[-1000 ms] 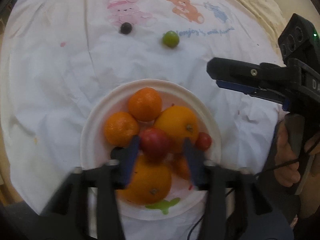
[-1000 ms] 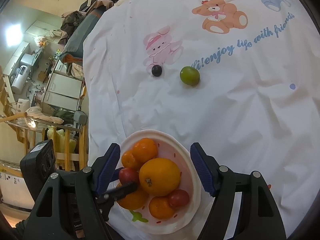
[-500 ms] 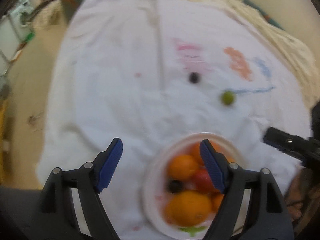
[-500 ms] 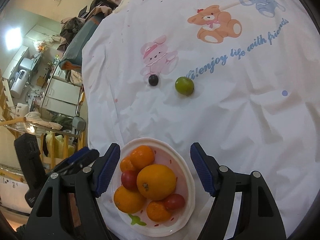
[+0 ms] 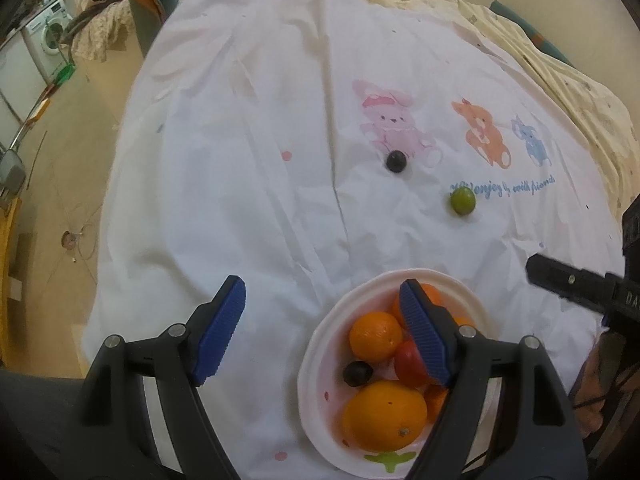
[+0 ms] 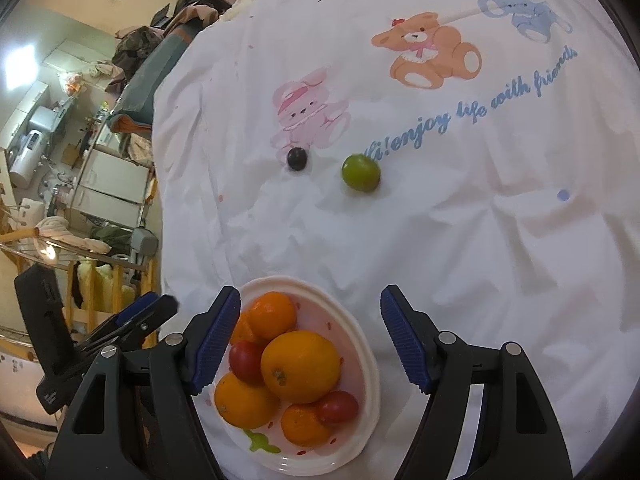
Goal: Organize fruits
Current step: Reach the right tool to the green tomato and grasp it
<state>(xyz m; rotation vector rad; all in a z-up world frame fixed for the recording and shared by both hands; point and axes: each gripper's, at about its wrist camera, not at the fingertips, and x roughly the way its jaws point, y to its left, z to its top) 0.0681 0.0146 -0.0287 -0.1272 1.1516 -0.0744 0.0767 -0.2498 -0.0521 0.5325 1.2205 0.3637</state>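
1. The step in hand looked like the gap between two picks: the white plate (image 5: 320, 344), low and right of centre in the left wrist view, already held several oranges, two small red fruits and a dark grape (image 5: 357, 373), while two fruits lay loose on the sheet.
2. The left tool (image 5: 320, 328) had its blue pads spread wide with nothing between them. One pad hung over the bare sheet and the other over the plate's fruit, touching none of it as far as could be judged.
3. The right tool (image 6: 310, 336) was likewise spread and empty, its pads framing the plate's upper rim in the lower middle of its own view.
4. The loose dark grape (image 6: 297, 159) sat at the feet of the printed pink rabbit, upper middle of the right wrist view. The green fruit (image 6: 360, 172) lay just right of it, by the start of the blue lettering. The two were near each other and well apart from the plate.
5. The next move probably called for one tool to reach up-frame to either loose fruit, straddle it, close gently and carry it to the plate. Both are small and round, so they may roll on soft cloth.
6. The surface was a white bed sheet (image 5: 248, 184), creased, printed with cartoon animals, over what looked like a bed, not a hard worktop.
7. At the left of both views lay a cluttered room: heaped clothes, pale cabinets, and a washing machine (image 5: 50, 34) at upper left of the left wrist view.
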